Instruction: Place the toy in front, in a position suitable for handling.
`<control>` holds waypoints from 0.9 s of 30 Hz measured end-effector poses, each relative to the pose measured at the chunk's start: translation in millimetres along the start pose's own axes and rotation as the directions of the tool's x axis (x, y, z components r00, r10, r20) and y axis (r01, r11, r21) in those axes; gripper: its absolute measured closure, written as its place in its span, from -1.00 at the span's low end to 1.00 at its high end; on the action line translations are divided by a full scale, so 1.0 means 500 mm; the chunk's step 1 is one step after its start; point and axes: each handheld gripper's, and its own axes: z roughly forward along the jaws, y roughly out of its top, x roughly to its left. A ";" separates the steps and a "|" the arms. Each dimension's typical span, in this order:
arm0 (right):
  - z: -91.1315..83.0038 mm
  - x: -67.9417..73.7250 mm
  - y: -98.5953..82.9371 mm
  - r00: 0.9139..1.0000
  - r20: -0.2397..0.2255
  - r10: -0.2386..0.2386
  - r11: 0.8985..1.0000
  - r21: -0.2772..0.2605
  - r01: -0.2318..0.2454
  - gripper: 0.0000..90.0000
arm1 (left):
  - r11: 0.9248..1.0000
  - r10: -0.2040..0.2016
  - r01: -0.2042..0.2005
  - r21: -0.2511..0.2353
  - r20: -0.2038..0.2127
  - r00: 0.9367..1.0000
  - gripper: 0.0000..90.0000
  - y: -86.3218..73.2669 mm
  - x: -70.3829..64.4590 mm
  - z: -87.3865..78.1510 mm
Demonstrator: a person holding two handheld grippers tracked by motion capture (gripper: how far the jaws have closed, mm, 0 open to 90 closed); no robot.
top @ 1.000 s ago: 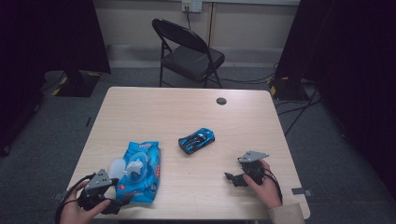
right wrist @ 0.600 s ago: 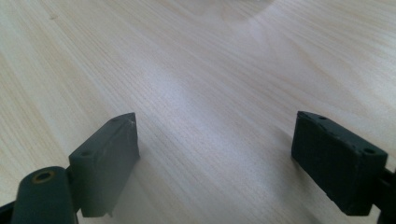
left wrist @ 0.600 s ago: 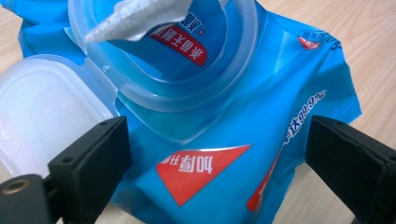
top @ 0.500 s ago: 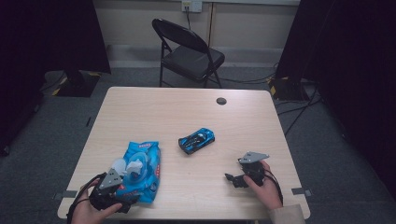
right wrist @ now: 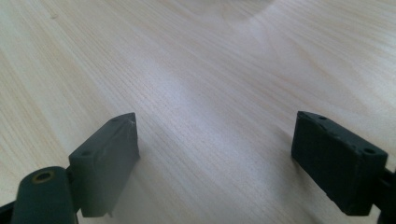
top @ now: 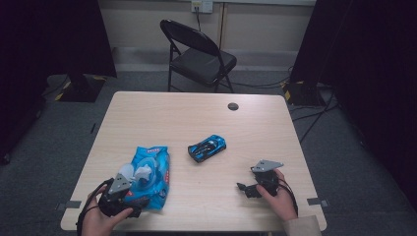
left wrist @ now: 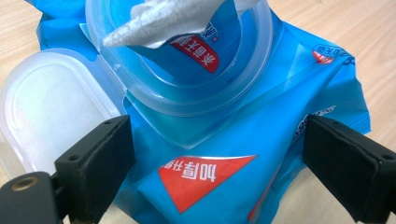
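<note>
Up close, I have my left gripper [left wrist: 215,154] at the near end of the wipes pack [left wrist: 261,116], jaws spread wide with the blue wrapper between them, each jaw just outside an edge and not clamping it. One pack, lying flat near the table's [top: 162,110] left front corner in the high view [top: 147,174]. Its clear lid [left wrist: 46,116] is flipped open to one side, and one white wipe [left wrist: 163,18] sticks up out of the round opening. The printing is Chinese: white characters on a red triangle near my jaws, more on a red patch under the wipe, seen upside down; I can't make them out further.

My right gripper [right wrist: 215,154] sits over bare wood near the right front edge, jaws apart and holding nothing; in the high view [top: 248,189] a hand wraps its body.

Farther out, one blue toy car [top: 207,147] rests mid-table, well apart from both grippers. Beyond it, one small dark round spot [top: 233,106] near the far edge, then one black folding chair [top: 199,56] on the floor behind the table
</note>
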 end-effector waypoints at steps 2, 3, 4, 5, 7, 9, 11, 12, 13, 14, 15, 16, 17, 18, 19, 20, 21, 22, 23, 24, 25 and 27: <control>0.000 0.000 0.000 1.000 0.000 -0.001 1.000 0.000 0.001 -0.68 | 1.000 -0.003 0.003 0.000 -0.004 1.000 -0.80 0.002 0.000 0.002; 0.000 0.000 0.000 1.000 0.000 -0.001 1.000 0.000 0.001 -0.68 | 1.000 -0.003 0.003 -0.002 -0.009 1.000 -0.80 0.004 0.001 0.004; 0.000 0.000 0.000 1.000 0.000 -0.001 1.000 0.000 0.001 -0.68 | 1.000 -0.007 0.007 -0.004 -0.011 1.000 -0.80 0.005 0.002 0.007; 0.000 0.000 0.000 1.000 0.000 -0.001 1.000 -0.001 0.001 -0.69 | 1.000 -0.011 0.010 -0.009 -0.012 1.000 -0.80 0.006 0.003 0.009; 0.000 0.000 0.000 1.000 0.000 0.000 1.000 0.000 0.000 -0.68 | 1.000 -0.014 0.014 -0.016 -0.019 1.000 -0.80 0.009 0.005 0.013; 0.000 0.000 0.000 1.000 0.000 -0.001 1.000 -0.001 0.001 -0.69 | 1.000 -0.017 0.017 -0.021 -0.023 1.000 -0.80 0.013 0.008 0.018; 0.000 0.000 0.000 1.000 0.000 -0.001 1.000 -0.001 0.001 -0.68 | 1.000 -0.019 0.018 -0.021 -0.025 1.000 -0.80 0.016 0.010 0.021; 0.000 0.000 0.000 1.000 0.000 0.000 1.000 0.000 0.000 -0.69 | 1.000 -0.021 0.020 -0.021 -0.026 0.999 -0.80 0.017 0.011 0.022; 0.000 0.000 0.000 1.000 0.000 0.000 1.000 0.000 0.000 -0.69 | 1.000 -0.019 0.019 -0.023 -0.028 0.999 -0.80 0.018 0.012 0.024; 0.000 0.000 0.000 1.000 0.000 0.000 1.000 0.000 0.000 -0.69 | 0.999 -0.025 0.024 -0.022 -0.029 0.999 -0.80 0.022 0.015 0.027; 0.000 0.000 0.000 1.000 0.000 0.000 1.000 0.000 0.000 -0.69 | 0.999 -0.025 0.024 -0.022 -0.029 0.999 -0.80 0.022 0.015 0.027; 0.000 0.000 0.000 1.000 0.000 0.000 1.000 0.000 0.000 -0.68 | 1.000 -0.026 0.026 -0.015 -0.030 0.999 -0.80 0.026 0.018 0.030; 0.000 0.000 0.000 1.000 0.000 0.000 1.000 0.000 0.000 -0.68 | 1.000 -0.026 0.026 -0.015 -0.030 0.999 -0.80 0.026 0.018 0.030; 0.000 0.000 0.000 1.000 0.000 0.000 1.000 0.000 0.000 -0.68 | 1.000 -0.024 0.024 -0.016 -0.035 0.999 -0.80 0.029 0.020 0.032; 0.000 0.000 0.000 1.000 0.000 0.000 1.000 0.000 0.000 -0.69 | 0.999 -0.029 0.029 -0.015 -0.038 0.999 -0.80 0.034 0.024 0.038; 0.000 0.000 0.000 1.000 0.000 0.000 1.000 0.000 0.000 -0.68 | 0.999 -0.030 0.030 -0.014 -0.039 0.999 -0.80 0.037 0.027 0.040; 0.000 0.000 0.000 1.000 0.000 0.000 1.000 0.000 0.000 -0.68 | 0.999 -0.030 0.030 -0.014 -0.039 0.999 -0.80 0.037 0.027 0.040; 0.000 0.000 0.000 1.000 0.000 0.000 1.000 0.000 0.000 -0.68 | 0.999 -0.032 0.031 -0.015 -0.043 0.999 -0.80 0.043 0.033 0.046; 0.000 0.000 0.000 1.000 0.000 0.000 1.000 0.000 0.000 -0.68 | 0.999 -0.032 0.031 -0.015 -0.043 0.999 -0.80 0.043 0.033 0.046; 0.000 0.000 0.000 1.000 0.000 -0.001 1.000 -0.001 0.001 -0.69 | 0.999 -0.036 0.035 -0.015 -0.047 0.998 -0.80 0.049 0.039 0.052; 0.000 0.000 0.000 1.000 0.000 -0.001 1.000 -0.001 0.001 -0.69 | 0.999 -0.036 0.035 -0.015 -0.047 0.998 -0.80 0.049 0.039 0.052; 0.000 0.000 0.000 1.000 0.000 0.000 1.000 0.000 0.000 -0.68 | 0.999 -0.044 0.043 -0.018 -0.048 0.998 -0.79 0.054 0.045 0.058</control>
